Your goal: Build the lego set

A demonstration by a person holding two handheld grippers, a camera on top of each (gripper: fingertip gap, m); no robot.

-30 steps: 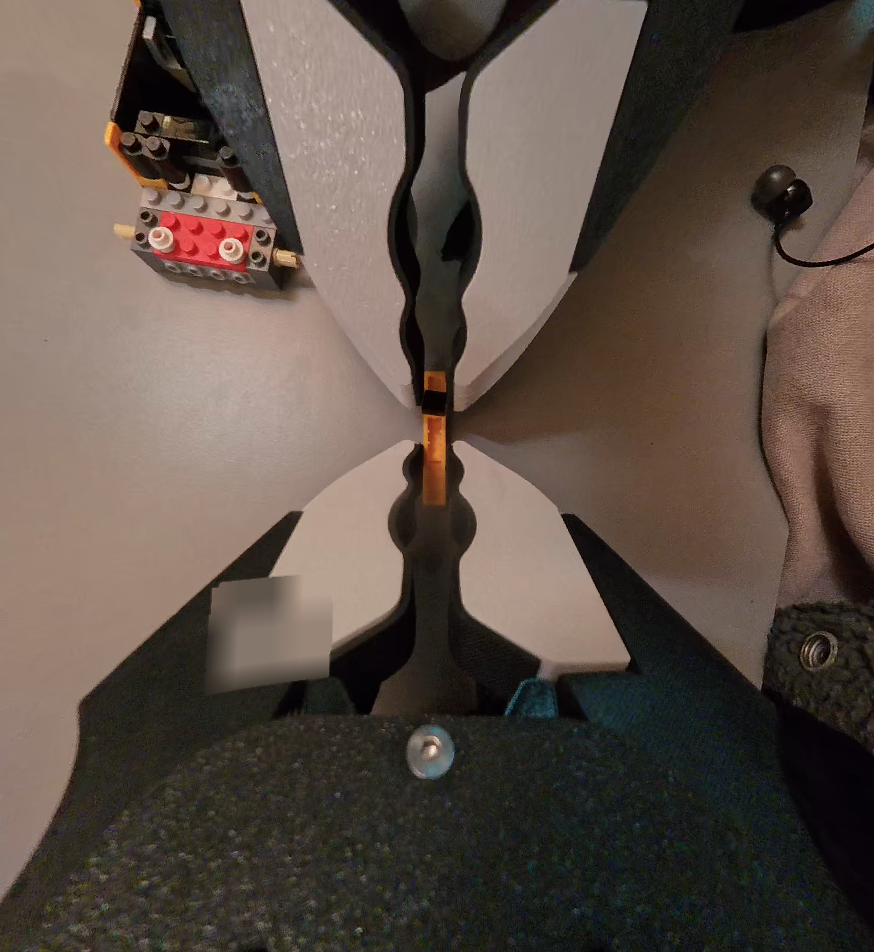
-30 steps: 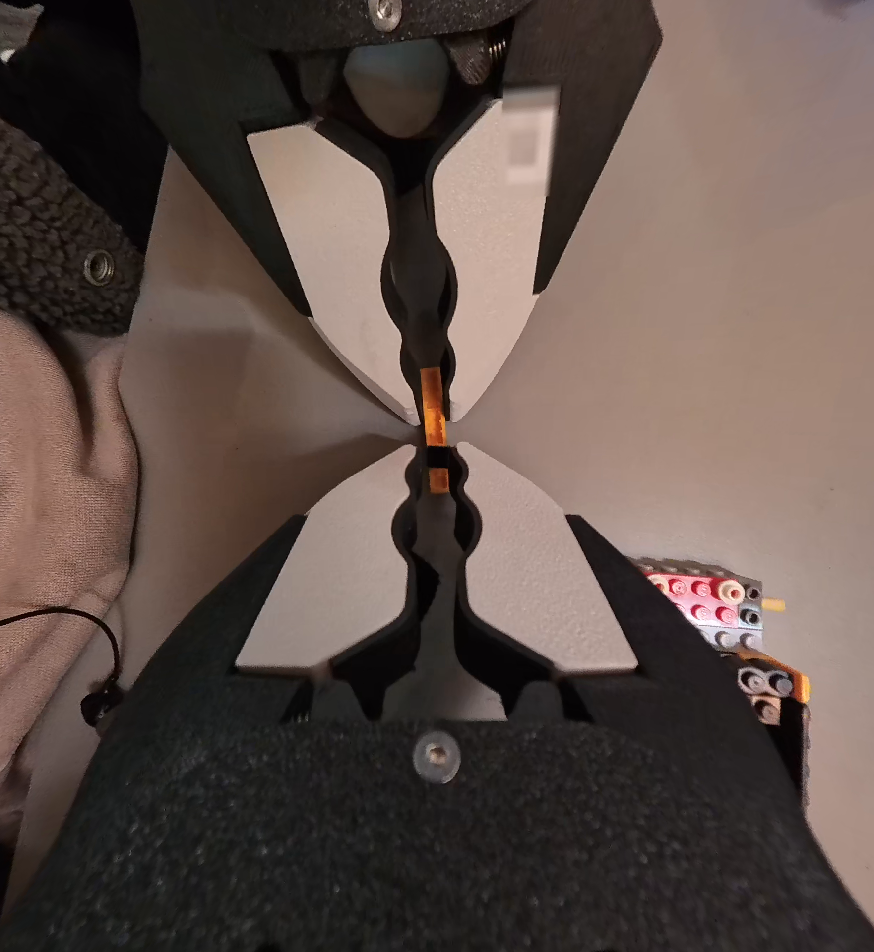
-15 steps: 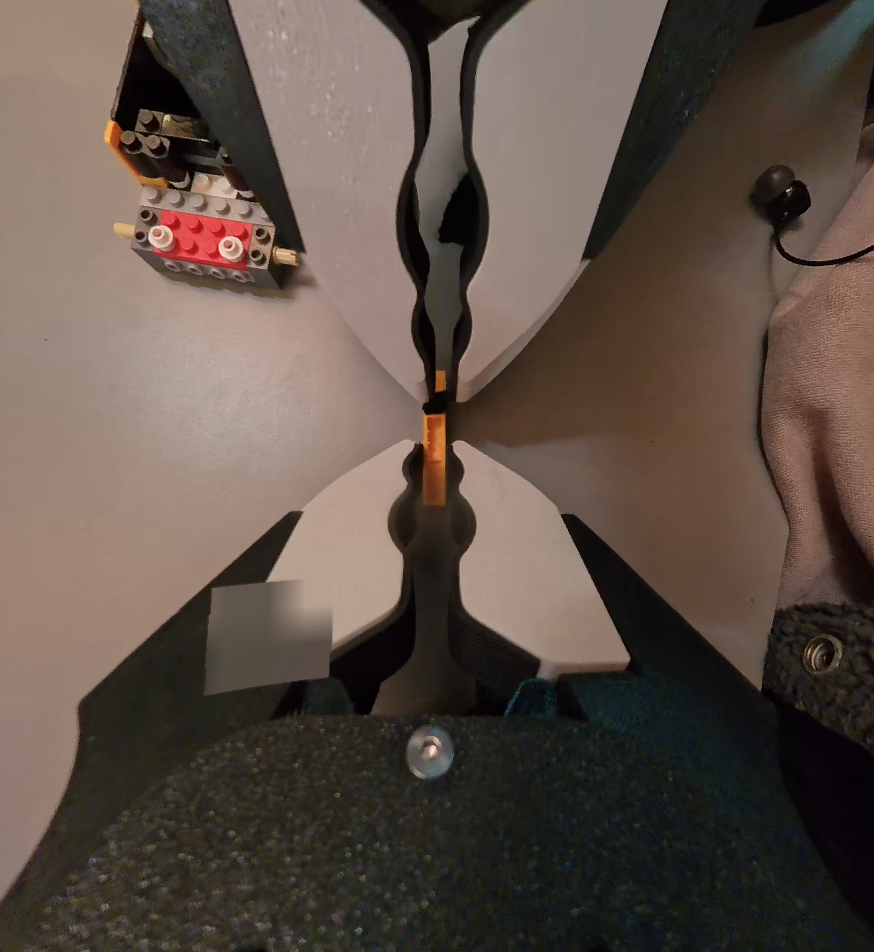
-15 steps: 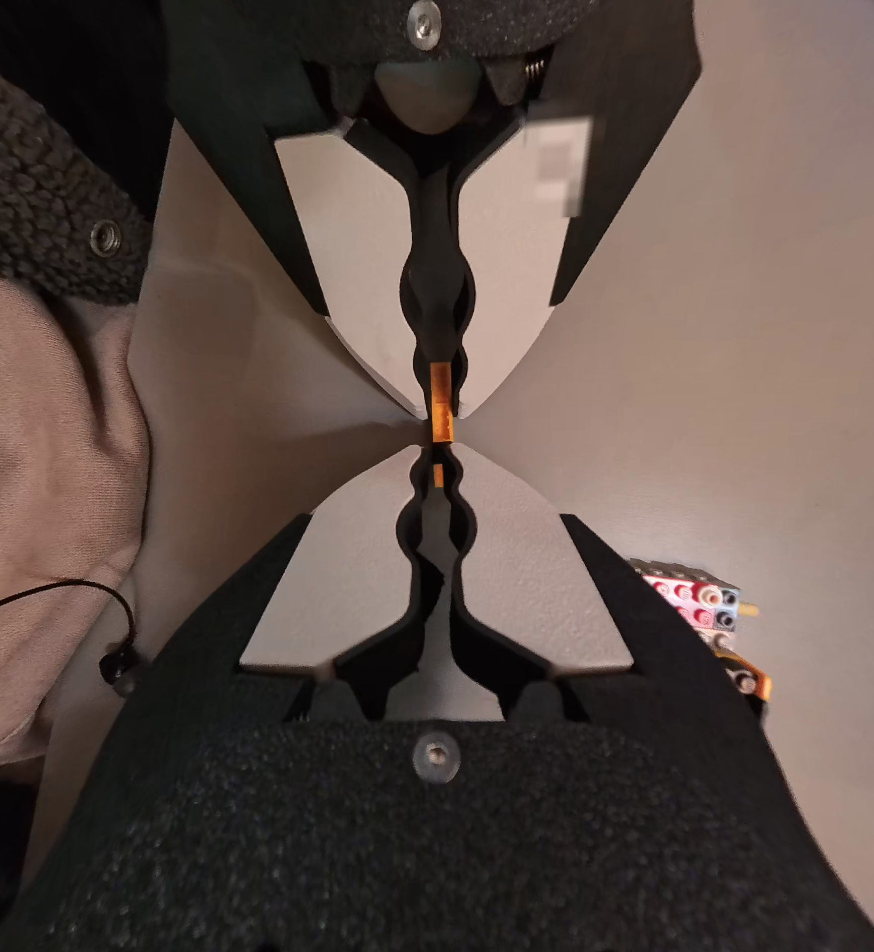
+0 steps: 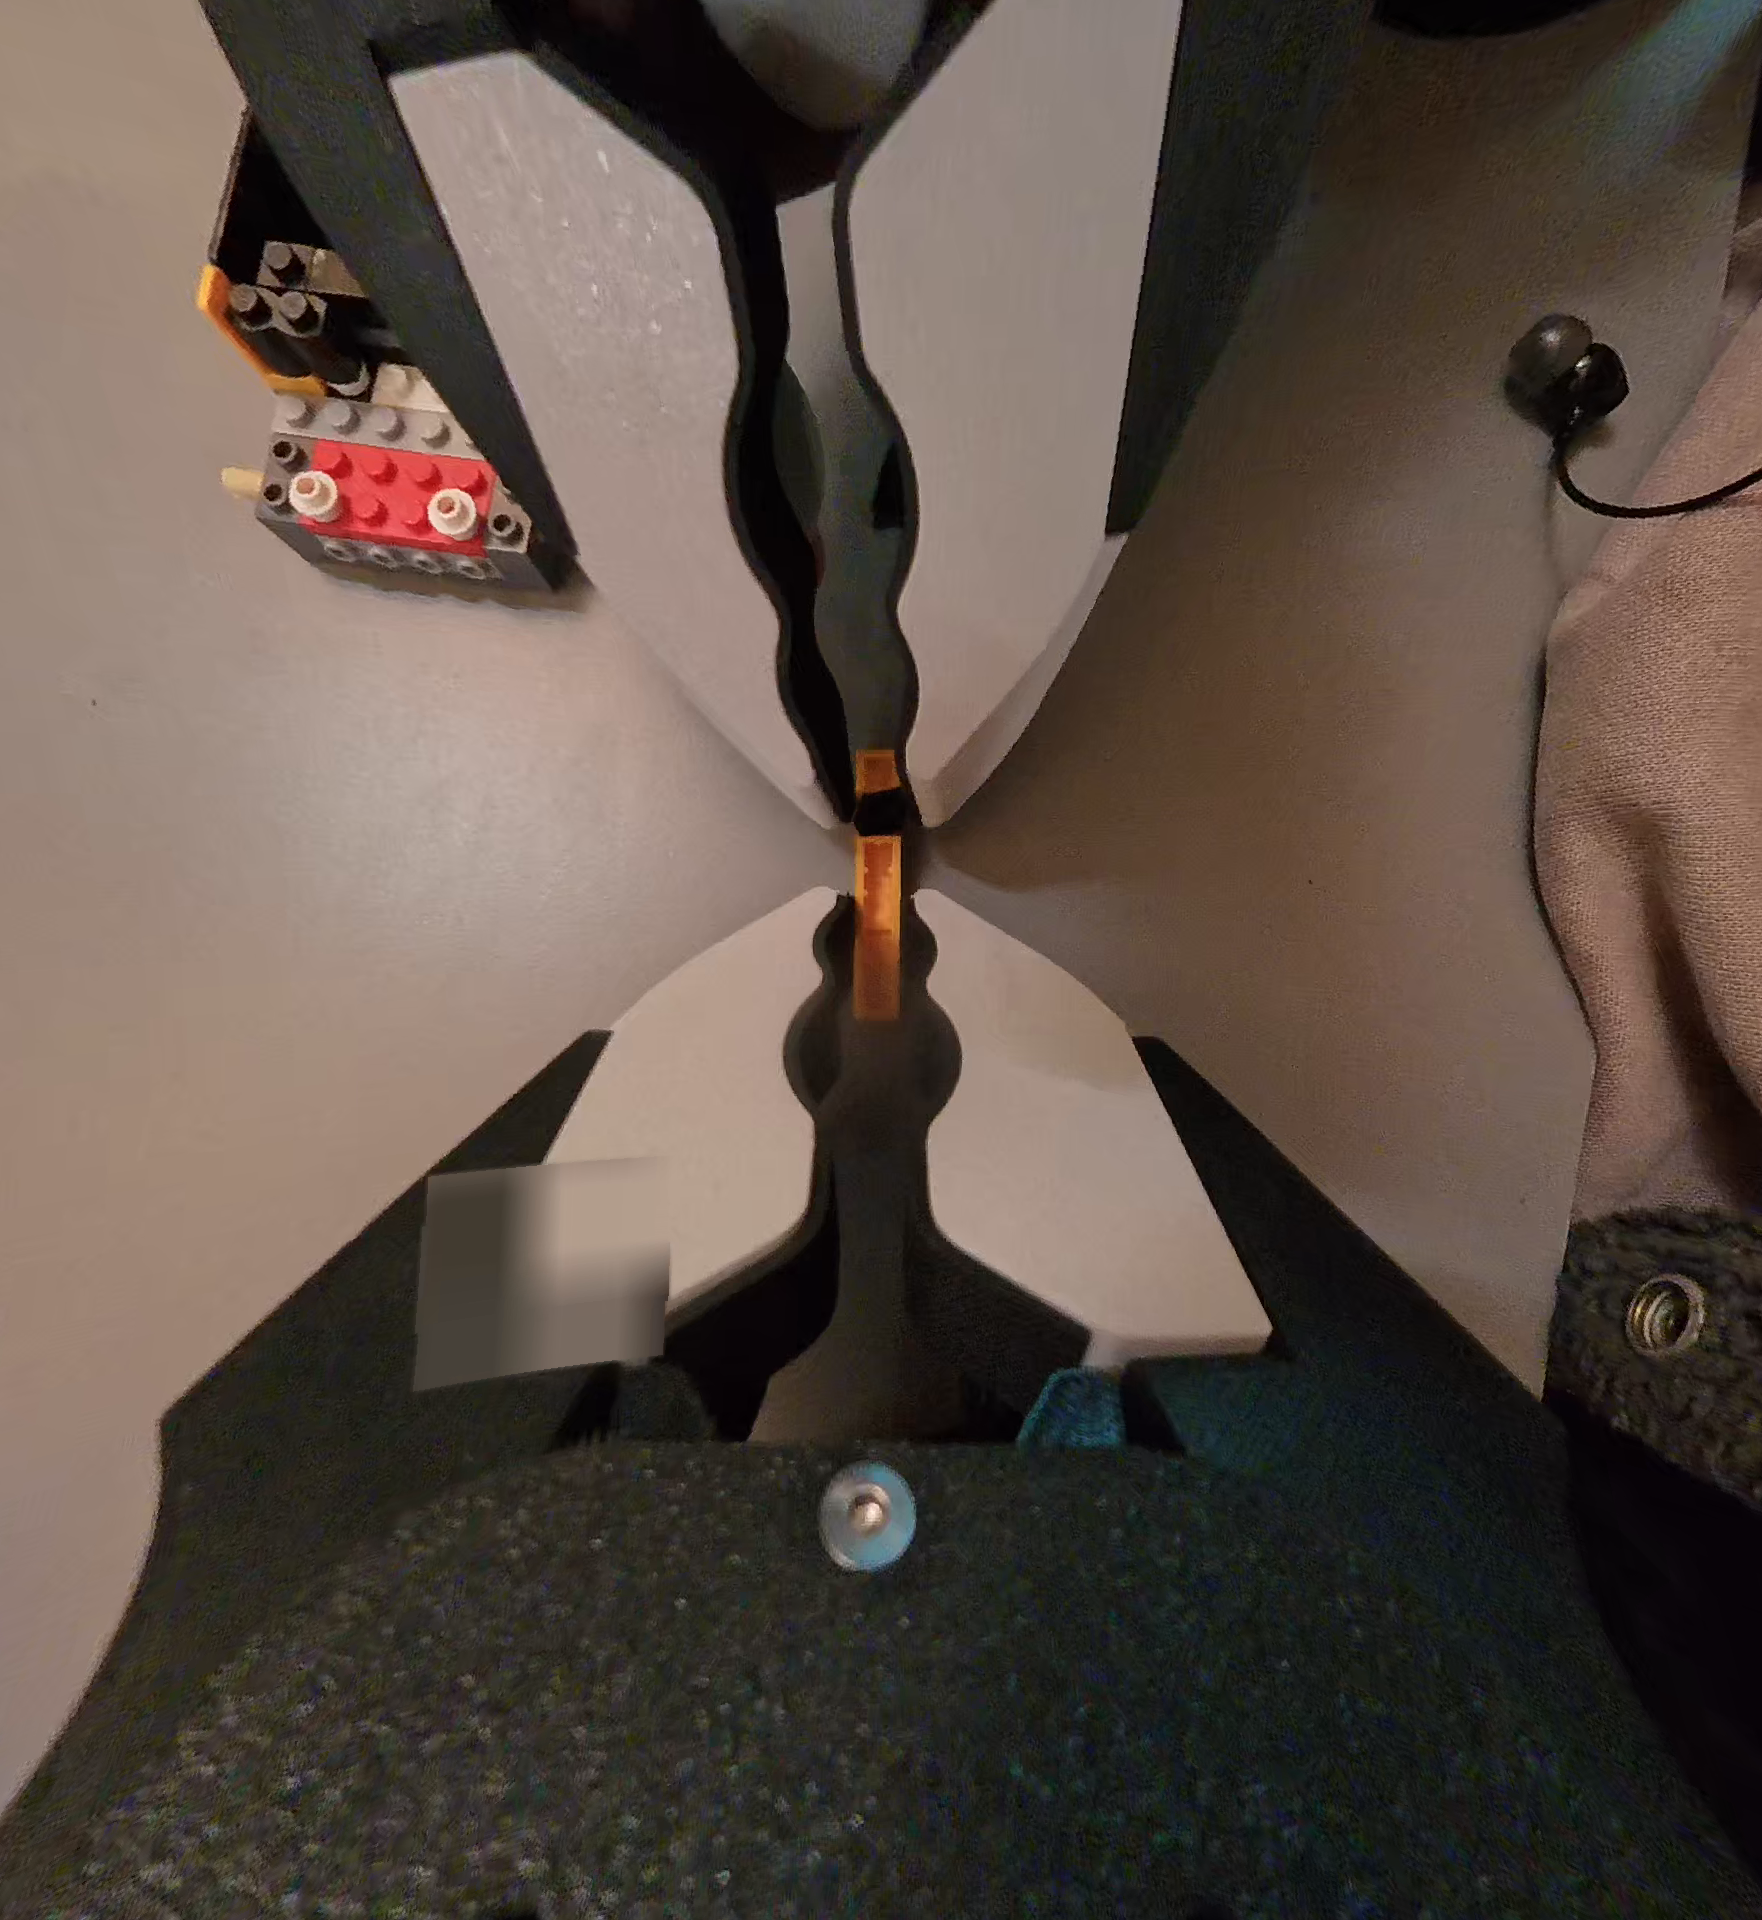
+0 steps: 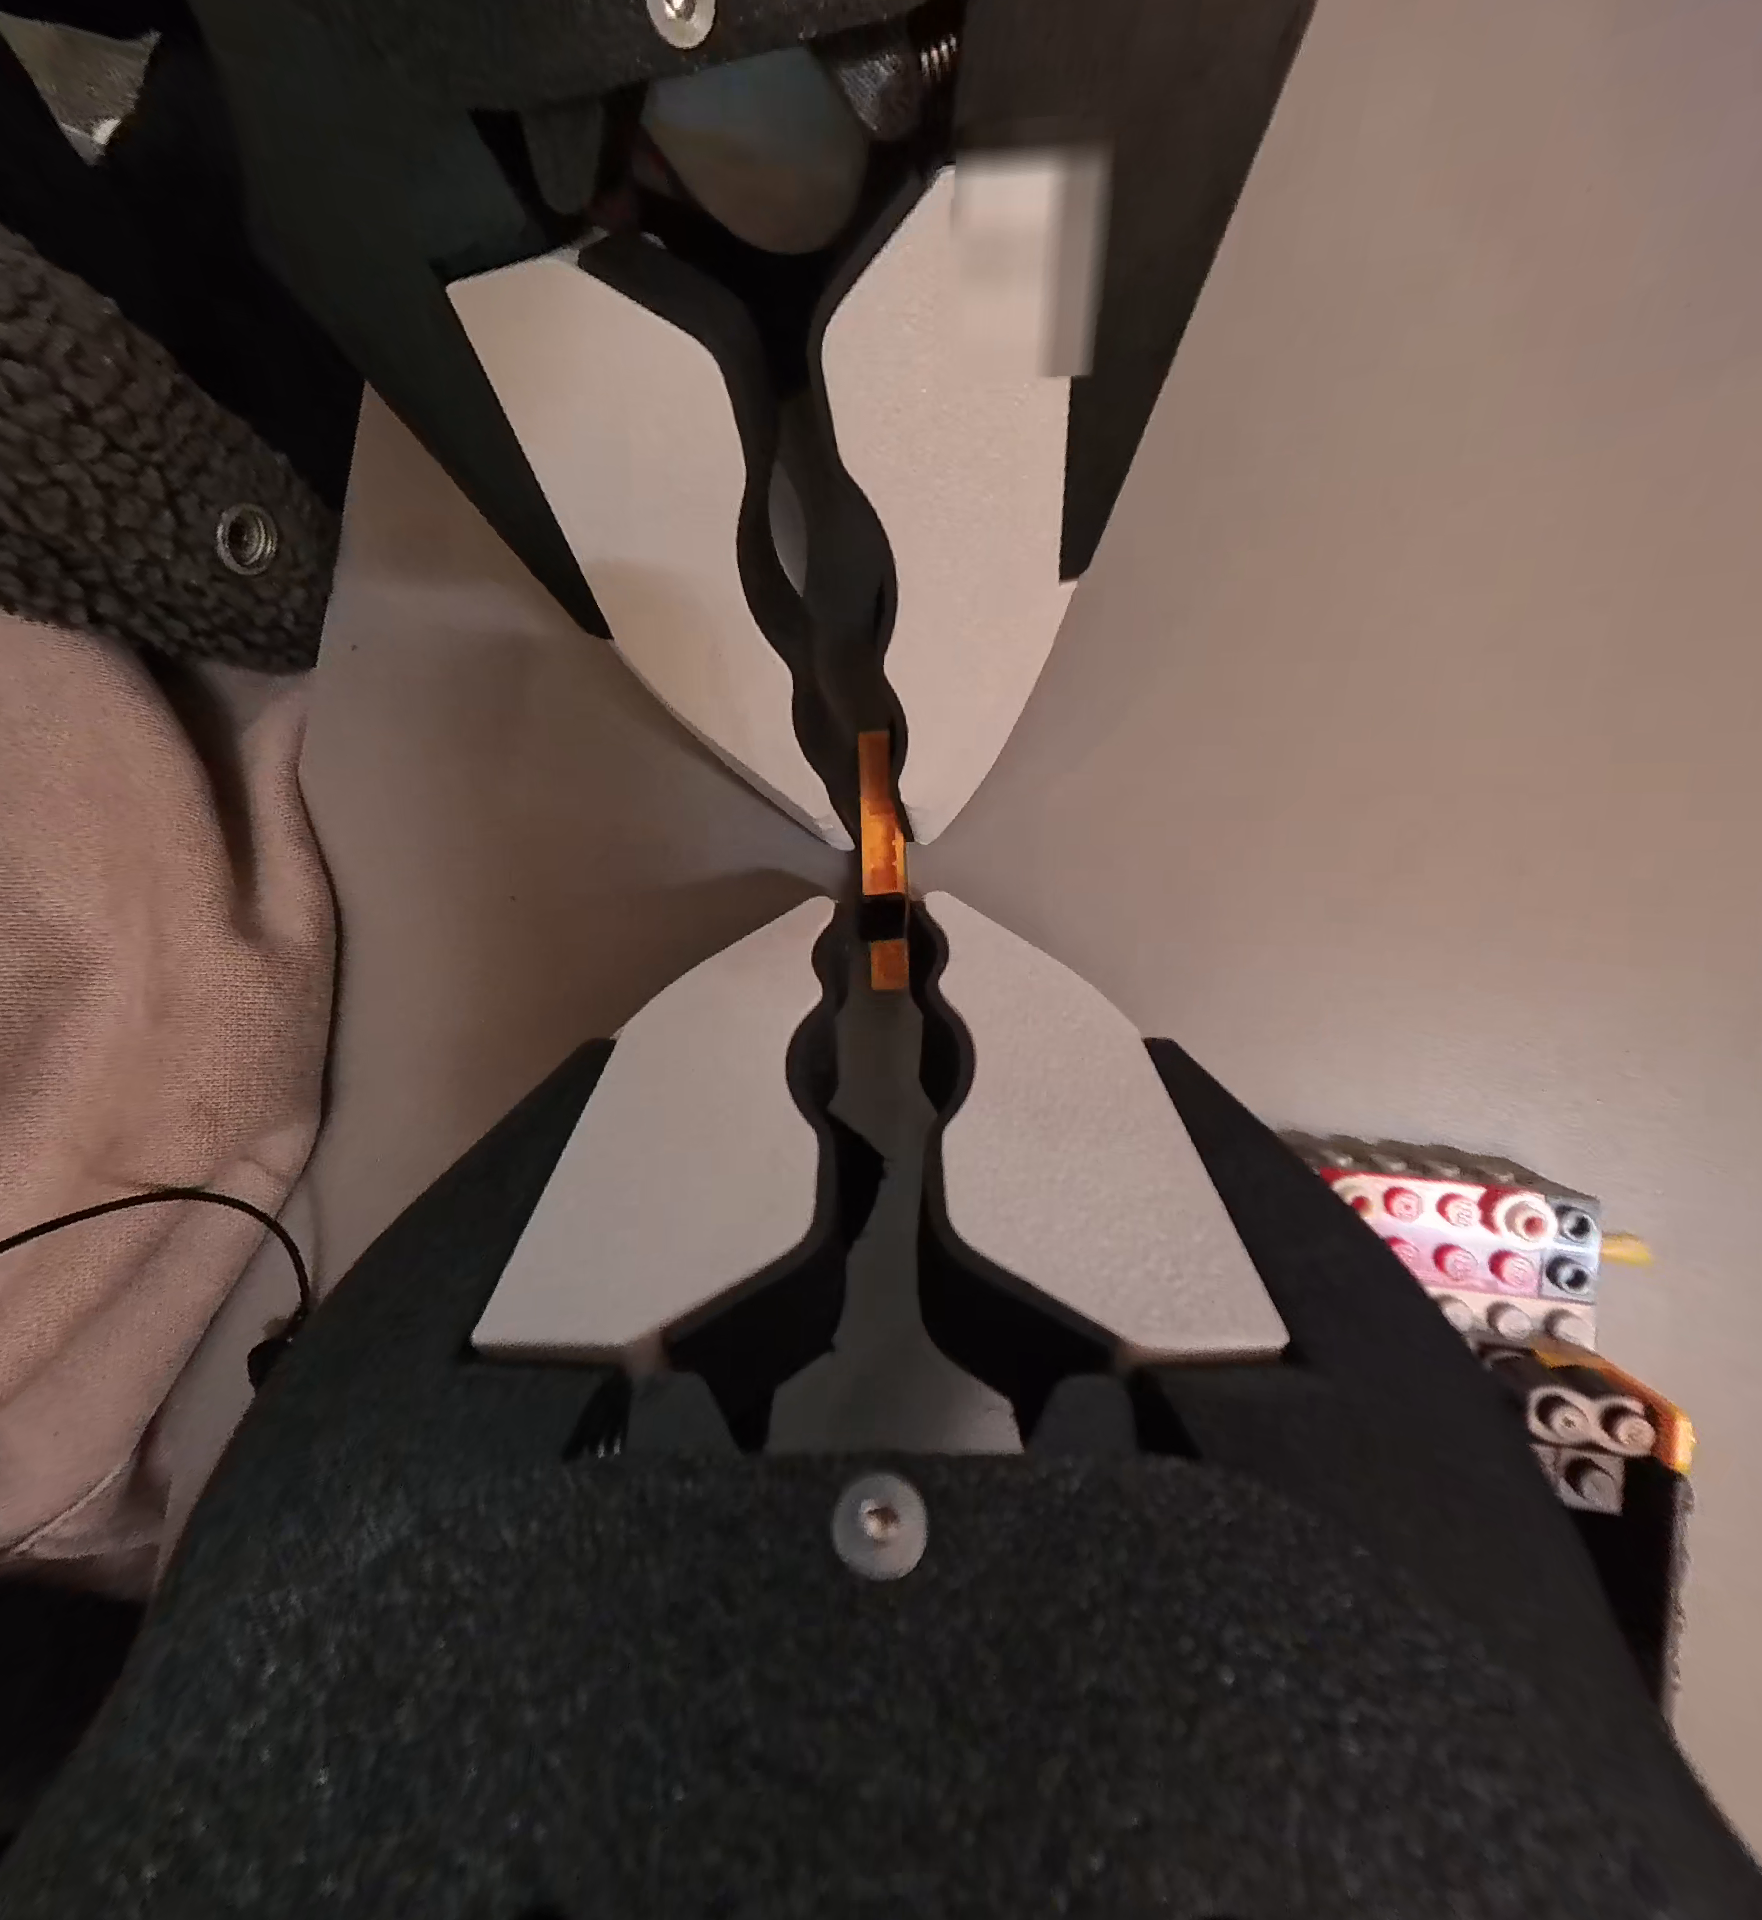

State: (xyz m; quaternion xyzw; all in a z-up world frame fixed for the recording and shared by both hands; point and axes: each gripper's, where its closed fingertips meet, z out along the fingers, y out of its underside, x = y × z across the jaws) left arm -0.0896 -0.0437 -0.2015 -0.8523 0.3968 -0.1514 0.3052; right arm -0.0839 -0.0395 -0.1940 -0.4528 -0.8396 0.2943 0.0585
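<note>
Right gripper [image 6: 882,914]: backing slightly vs 0.5 s ago, jaws widening a bit, yet clamping black-banded end of orange strip [image 5: 877,925]. Left gripper [image 5: 879,904]: unchanged, pinching strip's other end, tip-to-tip w/ right. Brick model [image 5: 378,457] sitting on table [image 5: 233,935] nearby.

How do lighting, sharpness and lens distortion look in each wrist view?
Left wrist view: warm, dim light; shadow falls right of the gripper tips onto the pale tabletop; the multicoloured toy-brick model is sharp; wide-angle bending at the edges. Right wrist view: same warm light, shadow left of the tips; the brick model is slightly blurred.
</note>
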